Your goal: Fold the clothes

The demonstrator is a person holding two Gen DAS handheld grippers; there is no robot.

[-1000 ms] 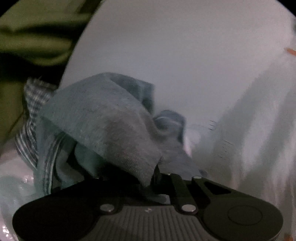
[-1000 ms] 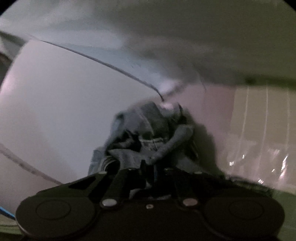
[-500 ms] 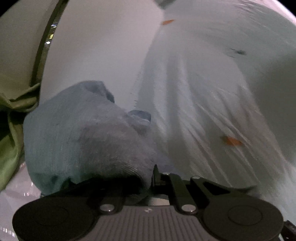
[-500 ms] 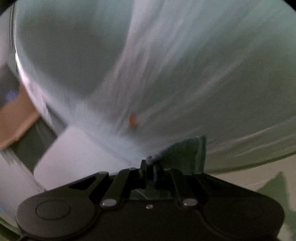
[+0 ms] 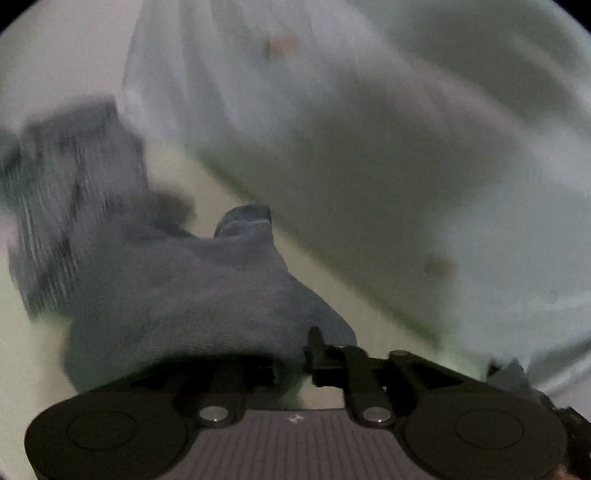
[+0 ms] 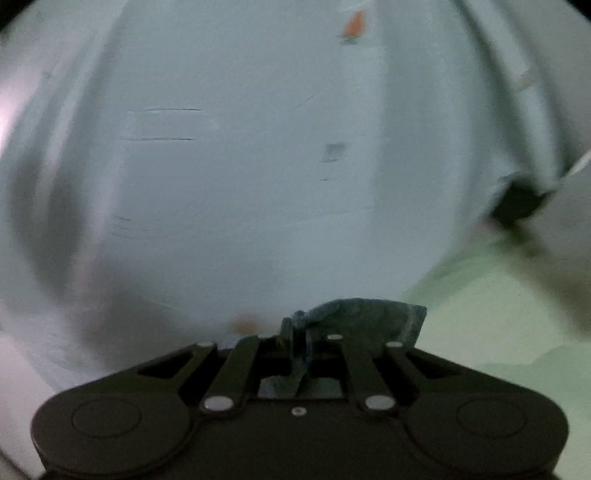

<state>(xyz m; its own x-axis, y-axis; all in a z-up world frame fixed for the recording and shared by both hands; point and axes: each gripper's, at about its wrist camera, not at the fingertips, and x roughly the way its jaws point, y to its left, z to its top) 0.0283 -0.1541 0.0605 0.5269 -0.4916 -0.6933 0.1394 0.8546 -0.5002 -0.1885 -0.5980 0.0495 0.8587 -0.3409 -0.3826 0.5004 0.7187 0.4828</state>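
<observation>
A blue-grey garment [image 5: 177, 280] spreads out to the left in the blurred left wrist view and lies over the left finger of my left gripper [image 5: 295, 356]. Its jaws are opening: a gap shows beside the bare right finger [image 5: 316, 343], and the cloth rests on one side, not pinched. In the right wrist view my right gripper [image 6: 297, 330] is shut on a corner of the blue-green garment [image 6: 369, 314], which folds off to the right of the fingertips. The rest of the garment is hidden there.
A large pale sheet [image 6: 240, 166] with small orange marks [image 6: 354, 24] fills the space ahead in both views. A pale green surface [image 6: 480, 317] lies under it at the lower right. A dark round object [image 6: 517, 203] shows at the sheet's right edge.
Both views have swung fast from the white surface to the pale sheet. The left jaws have parted and the bunched garment now spreads out leftward. The right jaws stay shut on the cloth corner.
</observation>
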